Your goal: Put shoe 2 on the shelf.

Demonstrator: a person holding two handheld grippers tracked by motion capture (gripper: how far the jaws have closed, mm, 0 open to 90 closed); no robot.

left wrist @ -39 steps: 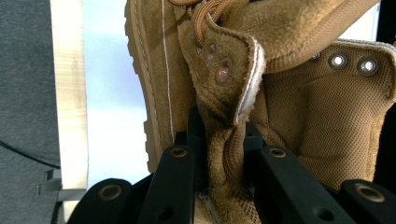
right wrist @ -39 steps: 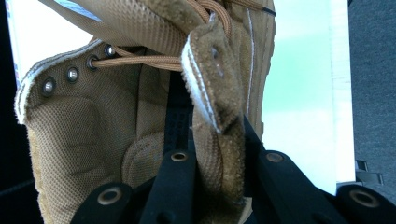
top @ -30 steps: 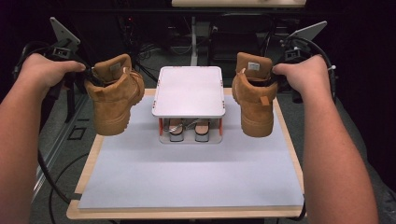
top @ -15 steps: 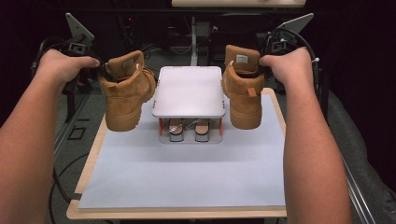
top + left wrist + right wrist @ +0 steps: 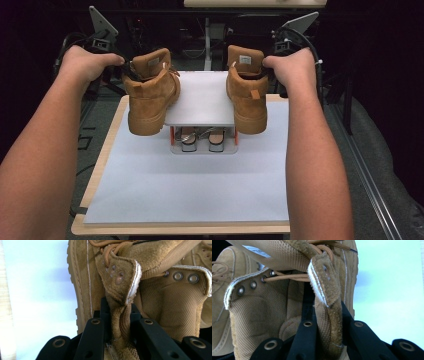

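While boots (image 5: pixel 150 97) overhang, rack (image 5: pixel 202 100) hides sandals' (image 5: pixel 202 140) backs.

On my feed there's a wooden table (image 5: pixel 107 150) with a pale sheet (image 5: pixel 190 195) covering most of it. Behind it is dark clutter (image 5: pixel 200 35), maybe cables and stands, too murky to call.

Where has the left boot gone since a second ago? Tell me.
Yes, moved: the left boot swung inward toward the white rack, now overlapping its left edge.
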